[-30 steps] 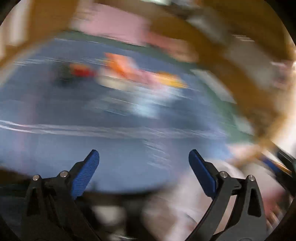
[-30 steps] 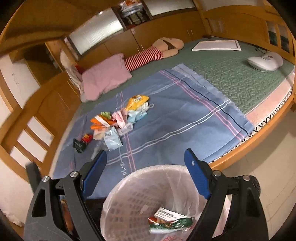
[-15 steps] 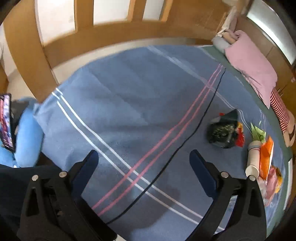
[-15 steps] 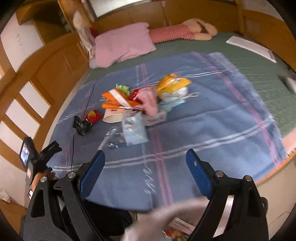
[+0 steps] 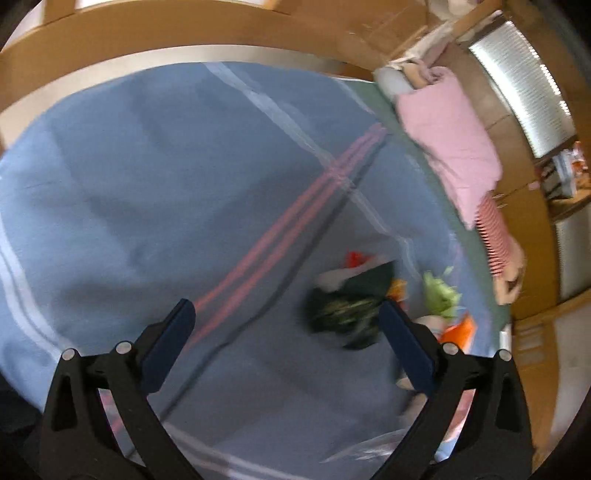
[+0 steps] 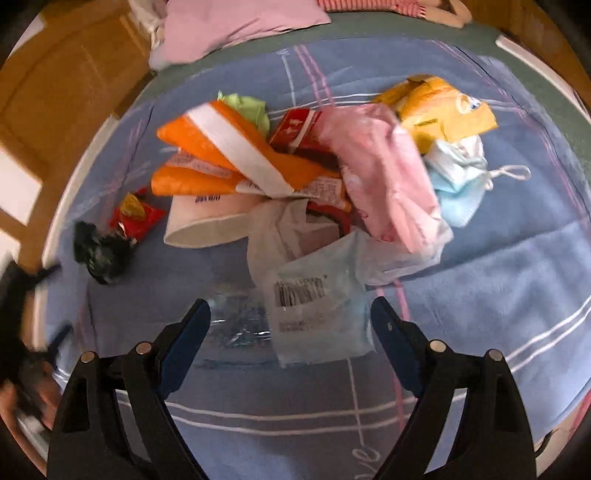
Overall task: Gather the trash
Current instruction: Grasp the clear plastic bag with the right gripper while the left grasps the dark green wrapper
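We list a pink pillow [image 6: 236, 22] at the frame's top, on a blue blanket [image 6: 517, 280]. Trash pile [image 6: 295, 166] mid-frame (orange, pink, yellow wrappers). Pale blue packet [image 6: 321, 310] lies between the right gripper [image 6: 290, 317], jaws apart, just been closing, nothing clamped. Left gripper [image 5: 284, 321] agape, dark wrapper [image 5: 347, 306] beside its right finger.

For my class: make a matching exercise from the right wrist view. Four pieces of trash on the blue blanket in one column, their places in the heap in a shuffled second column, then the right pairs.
1. yellow packet
2. black crumpled wrapper
3. barcode bag
4. paper cup

A. between the right gripper fingers
B. far left, apart
C. upper right
D. under the orange wrappers

Pairs: 1-C, 2-B, 3-A, 4-D
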`<action>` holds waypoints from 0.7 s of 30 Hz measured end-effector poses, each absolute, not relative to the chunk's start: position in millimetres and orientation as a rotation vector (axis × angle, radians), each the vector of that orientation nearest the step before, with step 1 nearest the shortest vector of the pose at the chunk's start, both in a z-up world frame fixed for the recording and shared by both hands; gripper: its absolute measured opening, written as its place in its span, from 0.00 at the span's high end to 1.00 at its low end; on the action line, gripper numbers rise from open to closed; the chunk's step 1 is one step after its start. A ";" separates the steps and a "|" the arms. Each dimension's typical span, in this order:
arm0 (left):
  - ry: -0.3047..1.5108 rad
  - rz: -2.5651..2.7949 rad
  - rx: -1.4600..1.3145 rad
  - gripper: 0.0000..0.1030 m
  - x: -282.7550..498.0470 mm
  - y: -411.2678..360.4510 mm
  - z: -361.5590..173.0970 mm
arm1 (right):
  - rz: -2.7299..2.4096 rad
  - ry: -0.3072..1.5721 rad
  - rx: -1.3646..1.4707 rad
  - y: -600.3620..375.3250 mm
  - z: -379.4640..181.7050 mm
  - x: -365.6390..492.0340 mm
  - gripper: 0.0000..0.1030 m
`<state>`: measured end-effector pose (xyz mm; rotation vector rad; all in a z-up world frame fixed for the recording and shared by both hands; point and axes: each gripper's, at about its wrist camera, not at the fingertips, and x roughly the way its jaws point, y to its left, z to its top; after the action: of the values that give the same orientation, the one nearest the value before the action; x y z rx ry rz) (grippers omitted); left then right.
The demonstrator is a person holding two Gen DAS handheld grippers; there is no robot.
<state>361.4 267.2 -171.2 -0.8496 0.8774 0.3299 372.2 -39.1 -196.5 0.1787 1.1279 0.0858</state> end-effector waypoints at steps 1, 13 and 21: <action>0.873 0.318 -0.850 0.03 365.3 262.7 -171.6 | 0.099 1.124 0.143 -34.6 -196.3 369.3 0.43; 0.985 0.183 -0.777 0.49 407.1 234.0 -200.1 | 0.194 1.066 0.097 -52.1 -162.4 319.2 0.59; 0.940 0.231 -0.659 0.53 357.5 222.7 -180.5 | 0.187 0.991 0.131 -67.6 -141.9 291.9 0.59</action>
<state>357.5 222.7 -180.5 -0.6592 0.9402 0.2315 291.9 -67.6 -141.9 0.1308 0.9914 0.1870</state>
